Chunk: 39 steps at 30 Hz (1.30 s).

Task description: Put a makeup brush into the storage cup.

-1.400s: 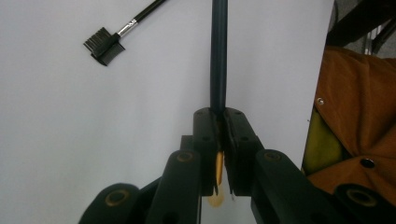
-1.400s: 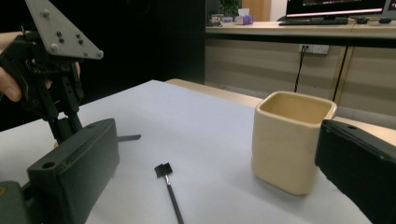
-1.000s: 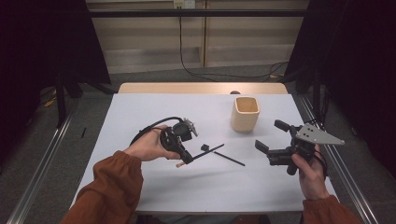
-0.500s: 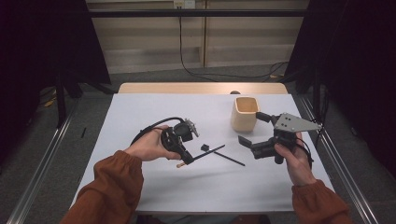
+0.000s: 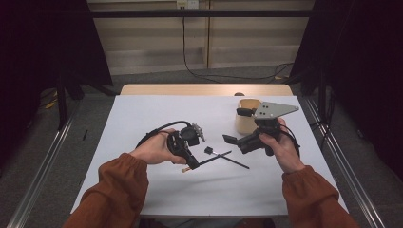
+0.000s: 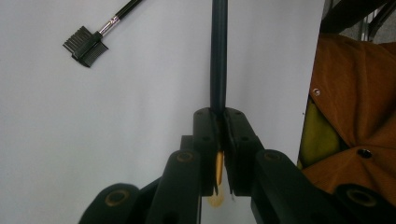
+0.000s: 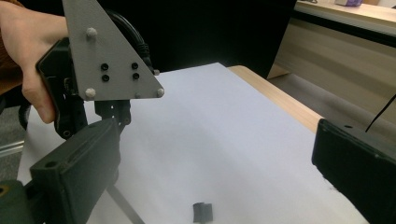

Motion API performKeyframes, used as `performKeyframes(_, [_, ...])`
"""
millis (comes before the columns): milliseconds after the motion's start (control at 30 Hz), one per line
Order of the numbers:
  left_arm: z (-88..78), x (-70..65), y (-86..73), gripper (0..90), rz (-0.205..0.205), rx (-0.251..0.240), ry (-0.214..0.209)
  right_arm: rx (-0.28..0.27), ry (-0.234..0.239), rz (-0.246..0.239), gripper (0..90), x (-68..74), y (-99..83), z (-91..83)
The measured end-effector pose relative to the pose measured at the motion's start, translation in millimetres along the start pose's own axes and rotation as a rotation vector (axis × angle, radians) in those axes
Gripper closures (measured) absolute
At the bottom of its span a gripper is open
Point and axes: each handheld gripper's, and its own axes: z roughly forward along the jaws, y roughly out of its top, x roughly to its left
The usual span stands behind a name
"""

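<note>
the left gripper [image 5: 189, 156] is sitting on the white table [image 5: 142, 118] with its jaws clenched tight on a thin dark makeup brush [image 6: 218, 56], pinching it near the tan wooden end [image 6: 218, 170] while the dark handle is sticking straight out past the jaw tips. in the high view that brush [image 5: 209, 160] is lying low across the tabletop, pointing from the left gripper toward the right one

taking the clamped brush as the landmark: a little eyebrow comb brush [image 6: 86, 43], black teeth with a silver ferrule, is lying flat on the table just beside it, not gripped by anything. in the high view its slim handle [image 5: 233, 161] is crossing the clamped brush's far end, can't tell if they're actually touching. a tan round cup [image 5: 247, 121] is standing upright beyond the brush, toward the far right part of the table, partly behind the right gripper

the right gripper [image 5: 237, 126] is hanging in the air above and to the right of the brush, jaws spread wide with nothing between them, grey three-cornered plate on top. in the right gripper view the comb head [image 7: 202, 212] is showing on the table below the gap between its jaws, and the left gripper [image 7: 114, 112] with its own grey plate is showing farther off

both orange sleeves are coming in from the near edge
</note>
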Motion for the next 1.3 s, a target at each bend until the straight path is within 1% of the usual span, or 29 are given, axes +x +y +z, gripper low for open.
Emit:
performKeyframes(33, [-0.6, 0.8, 0.0, 84.5, 0.006, 0.009, 0.001, 0.006, 0.004, -0.005, 0.6, -0.5, 1.4, 1.7])
performKeyframes(67, [-0.1, 0.5, -0.4, 84.5, -0.005, 0.002, 0.002, 0.012, 0.011, -0.004, 0.8, -1.2, 3.1, 3.8])
performKeyframes(100, [-0.6, 1.6, -0.3, 84.5, 0.007, 0.012, 0.001, 0.020, 0.020, -0.006, 1.2, -2.1, 4.5, 5.7])
performKeyframes(133, [-0.7, 1.4, -0.3, 84.5, 0.006, 0.016, 0.000, 0.035, 0.029, -0.008, 2.4, -2.7, 6.4, 8.1])
performKeyframes(167, [0.0, 0.7, -0.5, 84.5, -0.005, 0.006, 0.000, 0.045, 0.034, -0.011, 3.1, -2.9, 7.6, 9.4])
performKeyframes(233, [-0.4, 0.9, -0.4, 84.5, 0.003, 0.012, -0.001, 0.079, 0.055, -0.011, 3.8, -3.1, 10.5, 12.3])
performKeyframes(300, [0.4, 0.4, -0.6, 84.5, -0.007, 0.011, 0.006, 0.144, 0.085, -0.018, 5.3, -3.4, 13.7, 14.8])
performKeyframes(367, [0.1, 1.5, -0.5, 84.5, 0.002, 0.021, 0.010, 0.181, 0.115, -0.021, 6.8, -3.9, 15.2, 16.4])
performKeyframes(400, [0.8, 0.7, -0.5, 84.5, -0.005, 0.016, 0.011, 0.192, 0.125, -0.021, 7.6, -3.8, 15.6, 16.9])
performKeyframes(433, [0.5, 1.2, 0.0, 84.5, 0.007, 0.029, 0.007, 0.207, 0.130, -0.026, 7.6, -3.8, 15.7, 17.4])
performKeyframes(467, [1.2, 0.6, 0.3, 84.5, 0.003, 0.027, 0.009, 0.228, 0.145, -0.034, 7.5, -4.0, 15.7, 18.4])
performKeyframes(500, [1.4, 0.6, 0.6, 84.5, 0.005, 0.028, 0.008, 0.247, 0.151, -0.037, 7.6, -3.7, 15.6, 19.4])
performKeyframes(533, [2.1, -0.3, 1.0, 84.5, -0.004, 0.022, 0.007, 0.259, 0.156, -0.041, 7.6, -3.9, 15.3, 20.1])
performKeyframes(567, [1.8, 0.1, 1.5, 84.5, 0.008, 0.033, 0.007, 0.285, 0.172, -0.042, 7.6, -4.3, 14.9, 21.6])
performKeyframes(667, [1.7, -0.2, 2.4, 84.5, 0.012, 0.040, 0.006, 0.334, 0.198, -0.055, 8.0, -4.7, 14.1, 23.7])
performKeyframes(700, [2.2, -1.0, 2.4, 84.5, 0.002, 0.032, 0.006, 0.350, 0.204, -0.057, 8.0, -4.6, 13.7, 24.6])
performKeyframes(767, [2.1, -1.4, 2.5, 84.5, 0.001, 0.033, 0.007, 0.378, 0.210, -0.068, 7.4, -4.5, 13.4, 26.0])
performKeyframes(833, [1.4, -1.0, 2.7, 84.5, 0.011, 0.046, 0.006, 0.408, 0.218, -0.080, 7.0, -3.5, 13.5, 27.7])
performKeyframes(867, [1.2, -1.0, 2.8, 84.5, 0.014, 0.049, 0.007, 0.417, 0.230, -0.089, 6.6, -3.1, 13.6, 28.0])
performKeyframes(900, [1.3, -1.4, 2.8, 84.5, 0.012, 0.050, 0.006, 0.421, 0.262, -0.115, 4.1, -2.0, 13.7, 27.9])
performKeyframes(967, [1.1, -1.2, 3.0, 84.5, 0.024, 0.059, 0.006, 0.435, 0.299, -0.121, 4.2, -0.6, 15.1, 28.7])
performKeyframes(1000, [1.5, -1.8, 3.0, 84.5, 0.019, 0.057, 0.006, 0.452, 0.303, -0.132, 4.3, 0.5, 16.0, 29.9])
performKeyframes(1033, [0.9, -1.0, 3.5, 84.5, 0.035, 0.067, 0.005, 0.464, 0.305, -0.138, 5.0, 1.0, 16.4, 30.7])
performKeyframes(1067, [0.5, -1.2, 3.7, 84.5, 0.039, 0.070, 0.011, 0.482, 0.311, -0.147, 5.6, 1.8, 16.8, 31.8])
performKeyframes(1100, [1.0, -2.1, 3.5, 84.5, 0.024, 0.059, 0.010, 0.502, 0.312, -0.159, 5.4, 3.1, 17.2, 33.1])
performKeyframes(1133, [1.3, -2.2, 3.5, 84.5, 0.025, 0.057, 0.009, 0.517, 0.310, -0.161, 5.7, 3.9, 17.5, 33.8])
performKeyframes(1200, [1.1, -2.3, 3.7, 84.5, 0.027, 0.062, 0.006, 0.548, 0.312, -0.191, 6.8, 6.5, 19.7, 34.5])
performKeyframes(1267, [1.9, -2.6, 3.8, 84.5, 0.024, 0.064, 0.004, 0.563, 0.312, -0.202, 7.6, 8.5, 21.4, 34.9])
performKeyframes(1300, [2.6, -3.5, 3.7, 84.5, 0.016, 0.057, 0.006, 0.585, 0.318, -0.211, 7.8, 9.5, 22.0, 35.7])
